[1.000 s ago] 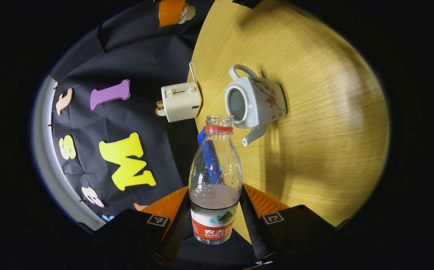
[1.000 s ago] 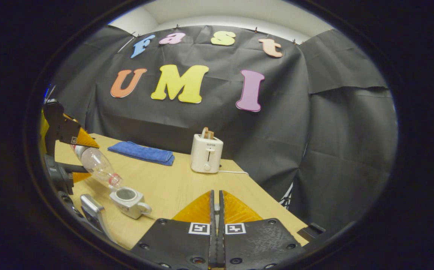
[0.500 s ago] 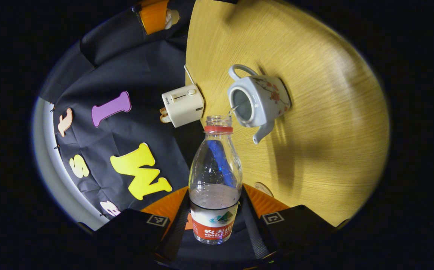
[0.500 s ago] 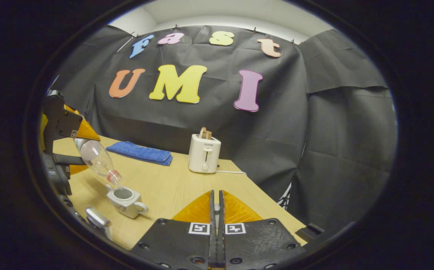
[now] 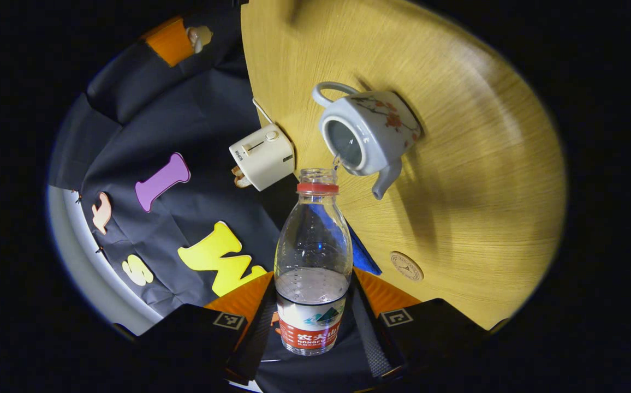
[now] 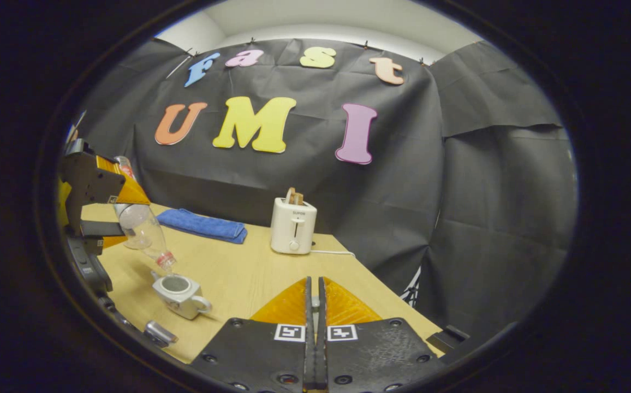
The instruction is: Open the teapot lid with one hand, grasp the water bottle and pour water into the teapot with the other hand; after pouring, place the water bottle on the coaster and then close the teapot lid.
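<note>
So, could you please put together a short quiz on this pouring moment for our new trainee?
1. True or false: the teapot has its lid on.
2. Which gripper holds the water bottle? A) left gripper B) right gripper C) neither
3. Fill in: the round coaster lies on the ___, with nothing on it.

Key:
1. False. The teapot's mouth is open, and a thin stream runs from the tilted bottle into it.
2. A. The left gripper is clamped on the bottle's lower body; the right gripper is shut, and what it holds, if anything, cannot be made out.
3. table.
</note>
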Demonstrator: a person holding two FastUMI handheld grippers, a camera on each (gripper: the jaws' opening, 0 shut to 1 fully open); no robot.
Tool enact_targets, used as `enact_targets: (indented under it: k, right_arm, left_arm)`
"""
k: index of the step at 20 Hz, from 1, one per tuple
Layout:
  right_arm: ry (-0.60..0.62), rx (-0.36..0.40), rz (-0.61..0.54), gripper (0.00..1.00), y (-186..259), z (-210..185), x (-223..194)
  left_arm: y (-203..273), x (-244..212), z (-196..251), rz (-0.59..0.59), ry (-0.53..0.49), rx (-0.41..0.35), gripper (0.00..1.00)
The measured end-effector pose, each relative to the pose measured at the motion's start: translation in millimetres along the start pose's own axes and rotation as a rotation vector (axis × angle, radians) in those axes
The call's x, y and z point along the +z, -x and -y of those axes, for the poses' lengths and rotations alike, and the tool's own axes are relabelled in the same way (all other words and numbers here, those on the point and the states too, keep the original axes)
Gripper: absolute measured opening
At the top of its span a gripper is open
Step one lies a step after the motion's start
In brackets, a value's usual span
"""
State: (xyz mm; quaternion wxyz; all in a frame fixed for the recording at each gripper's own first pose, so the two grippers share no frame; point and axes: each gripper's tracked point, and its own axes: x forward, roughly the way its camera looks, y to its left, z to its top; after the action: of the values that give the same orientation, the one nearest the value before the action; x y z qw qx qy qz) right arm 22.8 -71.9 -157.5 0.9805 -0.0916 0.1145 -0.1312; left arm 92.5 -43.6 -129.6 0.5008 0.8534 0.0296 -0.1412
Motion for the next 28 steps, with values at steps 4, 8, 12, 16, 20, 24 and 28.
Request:
enact_targets:
  k: [4,8,12,16,20,24,28]
  right_arm:
    - [-0.002,0.004,-0.001,0.00,0,-2,0]
    - [0.000,0.002,0.007,0.00,2,-2,2]
    - [0.005,0.003,0.011,0.00,4,-3,3]
    - [0.006,0.003,0.013,0.00,4,-2,5]
    - [0.001,-0.002,0.016,0.00,5,0,6]
    - [-0.001,-0.018,0.024,0.00,7,6,8]
    - [-0.017,-0.029,0.001,0.00,2,6,2]
  left_arm:
    - [3,1,-6,0.003,-0.009,0.016,0.75]
    - [8,5,-3,0.018,-0.027,0.013,0.75]
    - [10,8,-3,0.024,-0.047,0.013,0.75]
    - [8,6,-11,0.020,-0.043,0.017,0.75]
    - [5,11,-5,0.055,0.044,0.006,0.75]
    - [-3,6,14,0.065,0.289,-0.032,0.76]
    - [-5,0,24,0.076,0.476,-0.013,0.75]
